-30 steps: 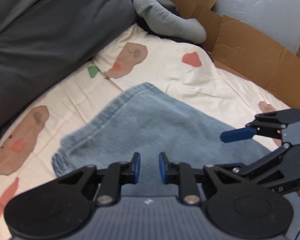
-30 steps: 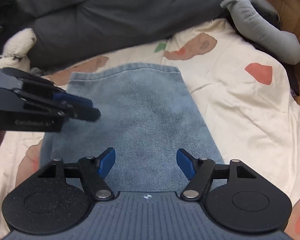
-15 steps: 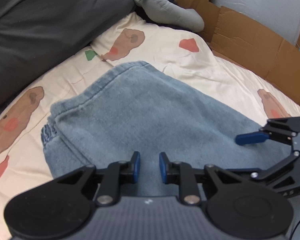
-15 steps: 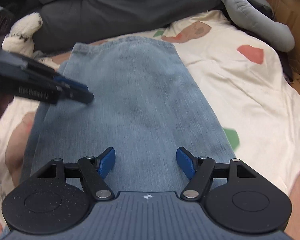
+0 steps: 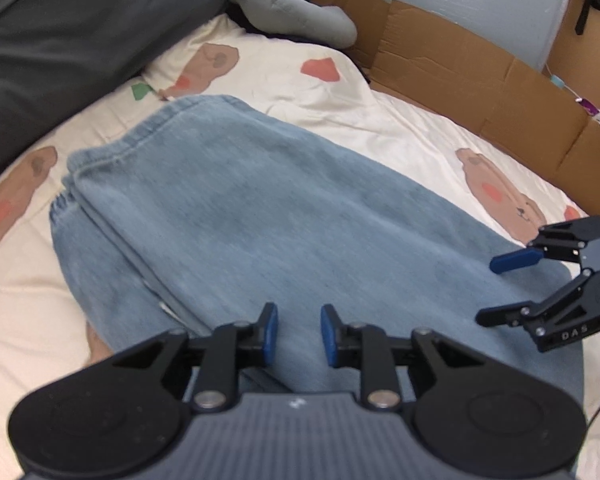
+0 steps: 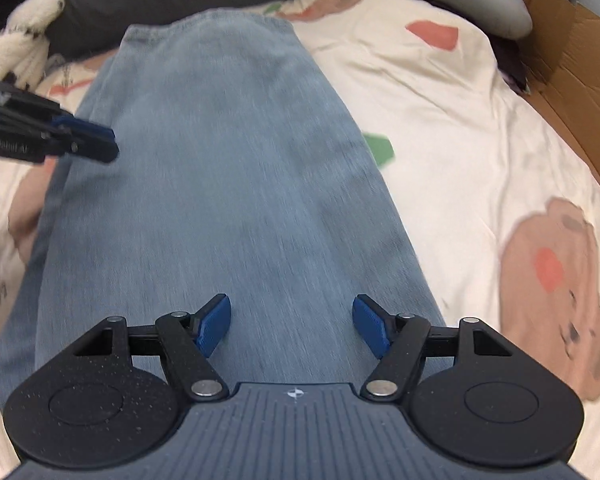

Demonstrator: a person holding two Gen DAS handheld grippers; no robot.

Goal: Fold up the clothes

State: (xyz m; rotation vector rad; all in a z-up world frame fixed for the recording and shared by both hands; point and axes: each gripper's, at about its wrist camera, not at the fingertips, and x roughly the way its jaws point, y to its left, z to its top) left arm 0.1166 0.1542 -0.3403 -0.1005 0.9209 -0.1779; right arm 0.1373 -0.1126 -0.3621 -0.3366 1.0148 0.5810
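The jeans (image 5: 268, 216) lie flat on the bed sheet (image 5: 400, 140) in front of me, a long slab of soft, faded light-blue denim with a fine vertical weave; their stitched hem sits at the far end, and along the left side a folded edge shows 1 layer lying on another. The sheet under them is cream cotton, creased, printed with brown bear shapes and red and green patches. At the far left a dark grey blanket (image 5: 60, 20) is heaped up, with a fluffy white plush (image 6: 16, 52) at its edge; a smooth grey cushion (image 5: 292, 8) curves at the far end, and brown corrugated cardboard (image 5: 480, 72) lines the right side. My left gripper (image 5: 299, 334) is over the near part of the denim, its blue-padded fingers (image 5: 269, 332) apart by only a narrow gap and holding nothing. My right gripper (image 6: 294, 328) is above the middle of the jeans with its fingers (image 6: 214, 326) spread wide, released and empty. I cannot tell whether either pair touches the cloth.
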